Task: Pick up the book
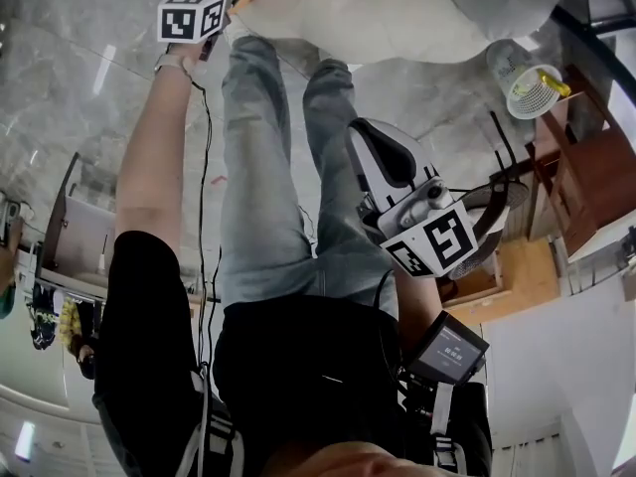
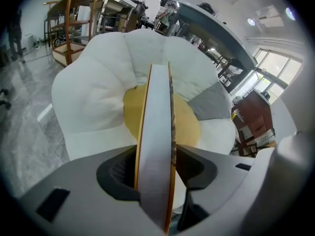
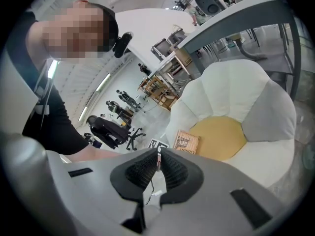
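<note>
The left gripper [image 2: 155,167] has the book [image 2: 156,132] between its jaws. The jaws are shut on it, one on each side, and the book stands up on its edge between them. It is up in the air in front of the big white chair [image 2: 93,97] that looks like a flower, with the chair's yellow middle [image 2: 189,124] behind it. It does not seem to touch the chair.

The right gripper [image 3: 158,167] holds nothing. Its jaws are close together, with only a thin crack between them, and it is well apart from the book.

So I think the picking up is as good as done. What could go wrong now? The jaws hold only the bottom part of the book, and most of it sticks out past them. If the hand swings fast or tips over, the book could slide out and drop. If the jaws let go a little, the book could fall on the chair or the floor.
</note>
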`<move>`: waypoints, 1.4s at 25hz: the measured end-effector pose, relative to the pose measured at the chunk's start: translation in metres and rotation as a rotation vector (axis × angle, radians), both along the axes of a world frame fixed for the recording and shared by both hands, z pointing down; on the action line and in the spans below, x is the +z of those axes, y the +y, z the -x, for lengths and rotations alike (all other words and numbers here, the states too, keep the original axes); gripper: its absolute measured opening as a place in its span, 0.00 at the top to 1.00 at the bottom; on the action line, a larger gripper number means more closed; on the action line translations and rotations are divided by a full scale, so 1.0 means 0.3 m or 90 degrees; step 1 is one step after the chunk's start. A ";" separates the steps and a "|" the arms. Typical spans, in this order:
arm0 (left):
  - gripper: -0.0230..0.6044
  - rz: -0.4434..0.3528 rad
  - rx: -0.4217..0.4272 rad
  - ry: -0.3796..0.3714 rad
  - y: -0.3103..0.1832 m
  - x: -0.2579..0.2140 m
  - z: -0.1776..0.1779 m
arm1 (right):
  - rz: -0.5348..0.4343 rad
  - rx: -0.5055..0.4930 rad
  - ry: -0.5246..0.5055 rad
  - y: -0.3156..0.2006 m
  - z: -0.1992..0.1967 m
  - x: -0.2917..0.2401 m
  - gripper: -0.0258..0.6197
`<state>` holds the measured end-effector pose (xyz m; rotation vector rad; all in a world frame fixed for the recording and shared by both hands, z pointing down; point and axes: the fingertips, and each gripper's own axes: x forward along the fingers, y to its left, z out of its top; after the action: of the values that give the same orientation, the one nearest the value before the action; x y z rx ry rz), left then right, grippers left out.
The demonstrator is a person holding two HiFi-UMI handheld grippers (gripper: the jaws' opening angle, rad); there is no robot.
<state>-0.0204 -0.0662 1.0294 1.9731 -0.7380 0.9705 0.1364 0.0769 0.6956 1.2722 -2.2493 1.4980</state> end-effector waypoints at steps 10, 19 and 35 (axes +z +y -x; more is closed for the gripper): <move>0.62 -0.008 0.018 -0.070 0.030 0.065 -0.048 | 0.001 0.009 -0.016 0.076 -0.074 0.018 0.90; 0.63 0.007 0.043 -0.119 0.060 0.130 -0.042 | 0.004 0.035 -0.006 0.101 -0.138 0.036 0.90; 0.72 0.007 0.052 -0.145 0.048 0.114 -0.078 | 0.000 0.047 0.000 0.073 -0.165 0.034 0.90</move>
<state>0.0030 -0.0519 1.0635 1.9148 -0.7800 1.2607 0.1860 0.0989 0.7059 1.3696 -2.2257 1.5228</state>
